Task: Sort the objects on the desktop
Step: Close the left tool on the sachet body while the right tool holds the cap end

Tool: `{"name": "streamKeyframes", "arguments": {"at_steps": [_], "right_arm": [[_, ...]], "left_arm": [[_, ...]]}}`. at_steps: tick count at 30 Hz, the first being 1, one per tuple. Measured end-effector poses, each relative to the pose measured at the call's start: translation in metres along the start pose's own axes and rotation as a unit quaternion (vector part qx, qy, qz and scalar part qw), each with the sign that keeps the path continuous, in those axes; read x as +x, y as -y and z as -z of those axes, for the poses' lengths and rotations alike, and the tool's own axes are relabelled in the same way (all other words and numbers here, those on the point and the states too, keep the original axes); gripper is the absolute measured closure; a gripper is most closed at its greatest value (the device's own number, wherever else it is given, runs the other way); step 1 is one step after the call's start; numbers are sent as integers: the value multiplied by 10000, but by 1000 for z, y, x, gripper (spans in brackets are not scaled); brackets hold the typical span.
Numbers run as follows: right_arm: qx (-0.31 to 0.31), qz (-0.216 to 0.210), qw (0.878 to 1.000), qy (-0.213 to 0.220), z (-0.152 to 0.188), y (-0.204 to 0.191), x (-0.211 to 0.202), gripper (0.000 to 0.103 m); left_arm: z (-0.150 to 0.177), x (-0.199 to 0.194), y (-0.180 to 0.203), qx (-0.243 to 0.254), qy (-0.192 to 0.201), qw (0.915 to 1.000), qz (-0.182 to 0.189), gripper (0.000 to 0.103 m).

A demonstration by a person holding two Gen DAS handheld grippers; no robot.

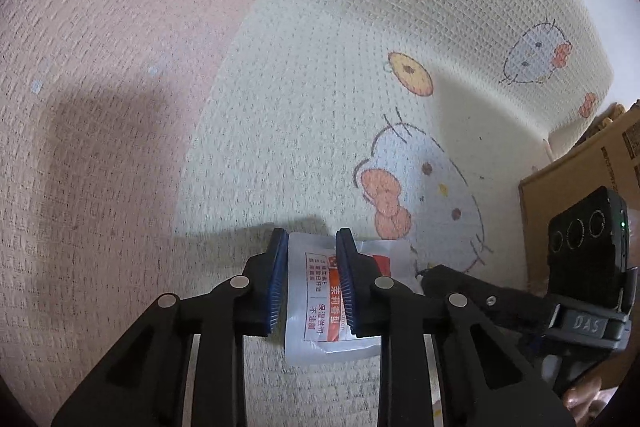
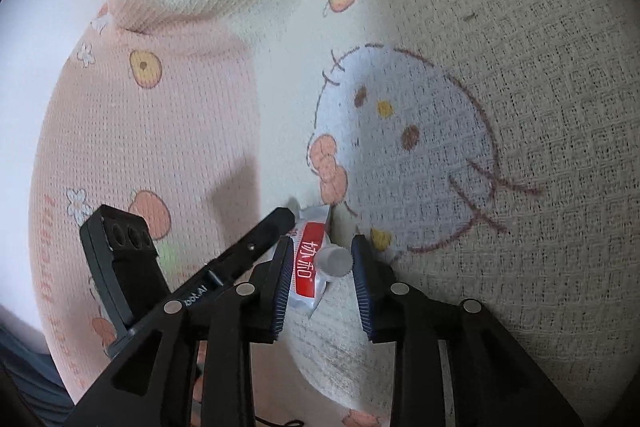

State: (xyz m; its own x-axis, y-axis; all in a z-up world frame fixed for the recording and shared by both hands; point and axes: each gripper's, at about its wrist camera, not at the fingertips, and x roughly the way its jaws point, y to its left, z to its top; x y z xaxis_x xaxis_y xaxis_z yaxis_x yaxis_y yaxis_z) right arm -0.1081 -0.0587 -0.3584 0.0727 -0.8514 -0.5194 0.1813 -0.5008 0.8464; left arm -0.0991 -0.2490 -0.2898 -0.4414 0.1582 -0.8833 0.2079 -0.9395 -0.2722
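Your left gripper (image 1: 312, 279) points steeply down at a white sachet (image 1: 320, 307) with a red band and red print, which lies on the woven cloth (image 1: 280, 87) printed with cat faces, bows and yellow fruit. Its jaws stand narrow, one blue pad (image 1: 278, 279) on either side of the sachet's left half; the pads sit close to the foil, yet you cannot tell from this view whether they press on it. From your right wrist camera, your right gripper (image 2: 320, 279) straddles the same sachet's capped end: the grey-white cap (image 2: 334, 261) lies between the ribbed pads, right beside the right-hand one, while the left pad lies along the red band. These jaws are narrow too, and no firm pinch shows. The sachet lies at the near edge of the large cat face (image 2: 404, 147), where the cream part of the cloth meets the pink. At the right edge of the left view, a brown cardboard box (image 1: 580, 163) stands beyond the right gripper's black camera block (image 1: 588, 251).
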Motion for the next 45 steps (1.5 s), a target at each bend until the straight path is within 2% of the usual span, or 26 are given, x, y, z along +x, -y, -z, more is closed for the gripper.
{"name": "streamKeyframes", "arguments": {"at_steps": [3,5,7,9,11,15,18,23,29,32,35,38,41,45], "right_arm": [[-185,124,9997,-31,3,-3,0,78],[-396,207,9990,-88,6,-5,1,79],[-355,219,9990,-142,5,-1,-1,85],[-199,198,9995,-160,4,5,-1,89],[-310,224,9992,-127,6,3,-2,89],[-583,322,9978,-4,15,0,-5,89],[-553,357,9978,-9,14,-5,-2,89],[-520,496,9974,-18,10,-12,3,89],[-248,898,9955,-158,4,-27,13,88],[-327,1326,9902,-304,1,-40,17,86],[-478,1747,9816,-607,-1,-60,27,81],[-542,1513,9848,-655,0,-74,28,80],[-755,1599,9818,-686,0,-88,27,79],[-726,1487,9841,-650,-6,-102,17,79]], "left_arm": [[3,-3,-2,-108,-77,9999,74,74],[7,-8,-4,-197,-64,9997,91,66],[11,-13,-7,-284,-43,9995,139,61],[17,-18,-11,-403,-31,9986,338,58],[22,-21,-19,-570,-88,9969,535,55],[32,-13,-41,-1276,-265,9844,1179,54],[34,-12,-47,-1577,-132,9778,1374,54],[31,-9,-35,-1397,-134,9804,1380,51],[30,-11,-20,-1185,-88,9881,982,50],[32,-15,-20,-1164,-63,9892,884,55],[33,-16,-20,-1129,-200,9891,926,57],[33,-26,-17,-897,-80,9925,827,58],[28,-38,-18,-863,-32,9924,872,62],[22,-60,-17,-809,204,9916,990,67]]}}
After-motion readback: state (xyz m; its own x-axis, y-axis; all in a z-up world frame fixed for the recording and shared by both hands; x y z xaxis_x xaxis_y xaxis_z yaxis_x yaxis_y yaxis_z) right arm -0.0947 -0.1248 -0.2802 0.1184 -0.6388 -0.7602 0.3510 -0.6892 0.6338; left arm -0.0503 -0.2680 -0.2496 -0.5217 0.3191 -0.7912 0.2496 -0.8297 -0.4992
